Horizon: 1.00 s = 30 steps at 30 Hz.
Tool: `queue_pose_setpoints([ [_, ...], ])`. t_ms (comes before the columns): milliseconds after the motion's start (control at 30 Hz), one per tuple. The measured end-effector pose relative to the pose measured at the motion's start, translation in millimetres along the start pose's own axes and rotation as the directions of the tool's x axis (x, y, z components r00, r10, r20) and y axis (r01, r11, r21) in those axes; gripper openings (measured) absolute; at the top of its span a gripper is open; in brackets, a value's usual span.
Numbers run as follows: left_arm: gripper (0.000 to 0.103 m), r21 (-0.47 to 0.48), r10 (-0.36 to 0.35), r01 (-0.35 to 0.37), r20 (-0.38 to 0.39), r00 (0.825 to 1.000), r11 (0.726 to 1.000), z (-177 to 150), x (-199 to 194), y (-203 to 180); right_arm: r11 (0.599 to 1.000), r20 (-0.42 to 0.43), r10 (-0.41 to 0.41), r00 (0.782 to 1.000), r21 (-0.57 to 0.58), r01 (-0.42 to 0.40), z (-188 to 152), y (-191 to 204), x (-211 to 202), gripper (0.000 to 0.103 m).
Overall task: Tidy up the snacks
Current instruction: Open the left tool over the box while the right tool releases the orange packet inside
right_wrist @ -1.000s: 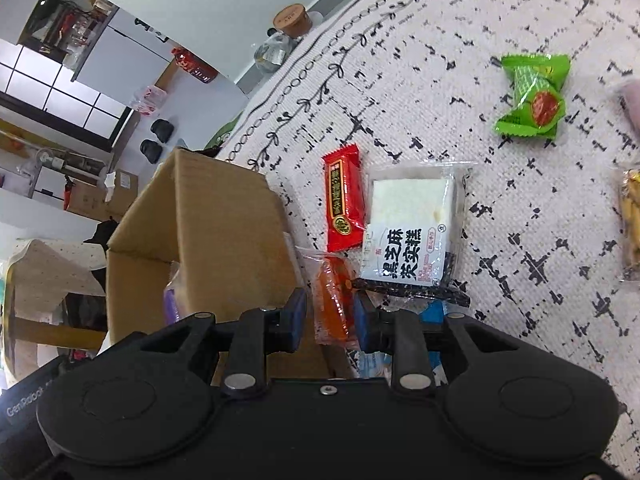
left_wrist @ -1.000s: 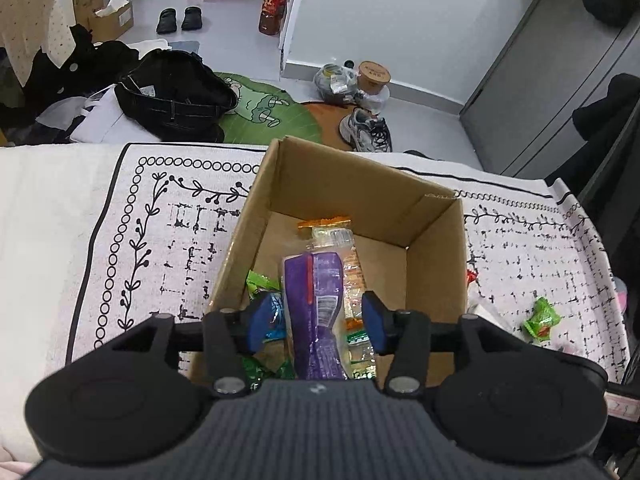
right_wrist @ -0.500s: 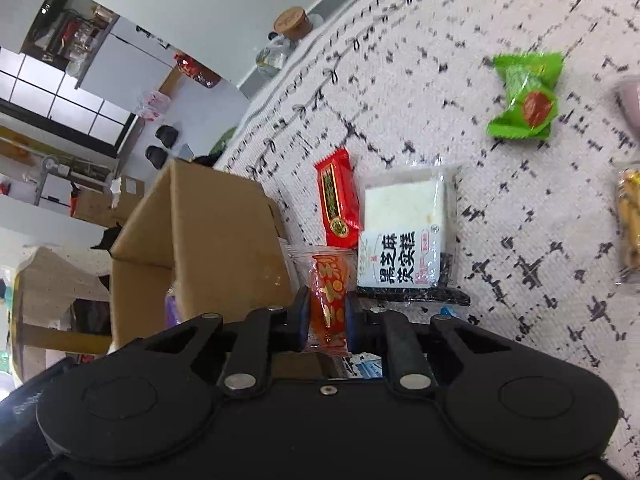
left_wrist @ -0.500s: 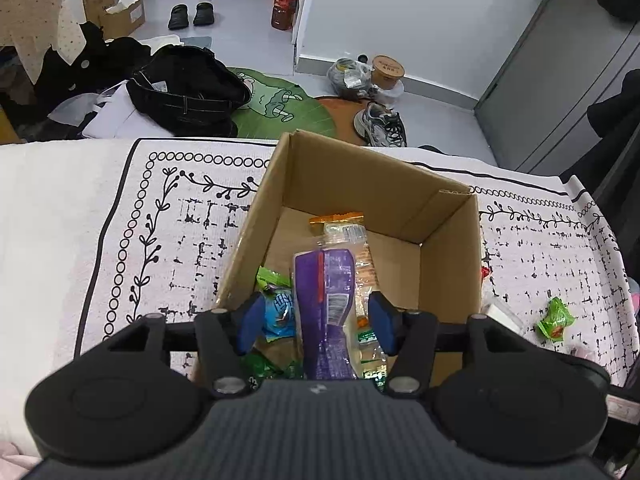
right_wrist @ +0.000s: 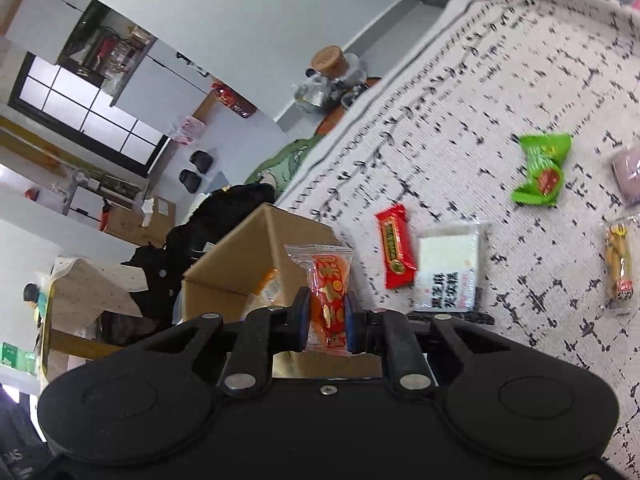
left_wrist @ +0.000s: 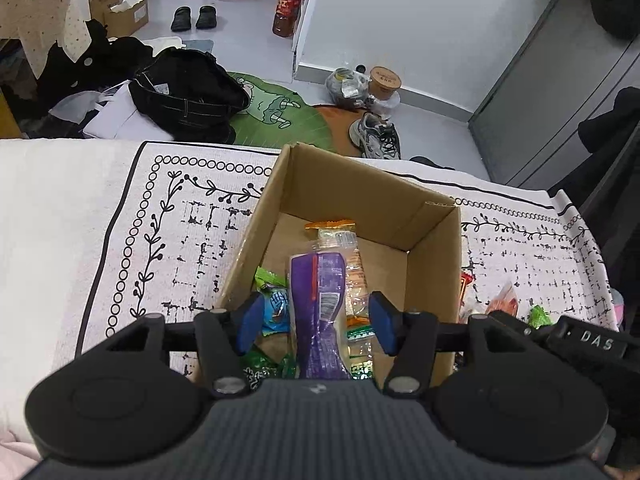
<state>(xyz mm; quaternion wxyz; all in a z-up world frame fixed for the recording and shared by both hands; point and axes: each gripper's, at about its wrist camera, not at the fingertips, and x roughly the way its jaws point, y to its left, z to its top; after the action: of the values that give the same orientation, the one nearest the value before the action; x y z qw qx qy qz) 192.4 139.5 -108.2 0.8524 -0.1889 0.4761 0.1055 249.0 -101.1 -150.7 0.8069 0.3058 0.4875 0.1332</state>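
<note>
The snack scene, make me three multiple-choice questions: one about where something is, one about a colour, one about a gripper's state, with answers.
1. Where does the purple packet lie?
A. in the cardboard box
B. on the floor
C. on the cloth beside the box

2. What colour is the wrapper nearest the white packet on the cloth?
A. blue
B. red
C. black

3. What is the right gripper doing?
A. standing open and empty
B. pinching an orange packet
C. gripping the box wall

Answers: 1 A, box walls surround it. 2 B, a red bar lies beside it. 3 B, both pads press the orange packet.
</note>
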Motion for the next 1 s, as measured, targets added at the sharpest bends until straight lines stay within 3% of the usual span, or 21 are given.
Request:
queue_pose_setpoints([
  [467, 0.057, -0.012, -0.020, 0.021, 0.010, 1.000, 1.000, 1.6, -15.5, 12.0, 0.995, -0.027, 0.067, 0.997, -0.078, -0.069, -6.1, 41.6, -6.6, 0.019],
  [567, 0.058, -0.010, -0.021, 0.021, 0.015, 1.000, 1.000, 1.3, -19.8, 12.5, 0.992, -0.043, 0.065, 0.997, -0.106, -0.069, -11.8, 48.1, -6.8, 0.025],
  [633, 0.058, -0.010, -0.018, 0.019, 0.016, 1.000, 1.000, 1.2, -22.4, 13.3, 0.992, -0.048, 0.056, 0.997, -0.108, -0.061, -14.7, 48.7, -9.1, 0.034],
  [733, 0.061, -0.010, -0.017, 0.017, 0.020, 1.000, 1.000, 0.4, -26.7, 13.5, 0.993, -0.038, 0.047, 0.998, -0.108, -0.051, -16.5, 45.4, -16.9, 0.035],
  [900, 0.070, 0.000, -0.018, 0.018, 0.024, 1.000, 1.000, -2.2, -32.4, 8.9, 0.992, -0.006, 0.021, 1.000, -0.123, -0.022, -18.1, 35.5, -34.7, 0.050],
  [1000, 0.074, 0.006, -0.013, 0.013, 0.015, 1.000, 1.000, -5.8, -34.5, 2.1, 0.992, 0.006, 0.013, 1.000, -0.126, -0.012, -17.4, 27.5, -43.9, 0.051],
])
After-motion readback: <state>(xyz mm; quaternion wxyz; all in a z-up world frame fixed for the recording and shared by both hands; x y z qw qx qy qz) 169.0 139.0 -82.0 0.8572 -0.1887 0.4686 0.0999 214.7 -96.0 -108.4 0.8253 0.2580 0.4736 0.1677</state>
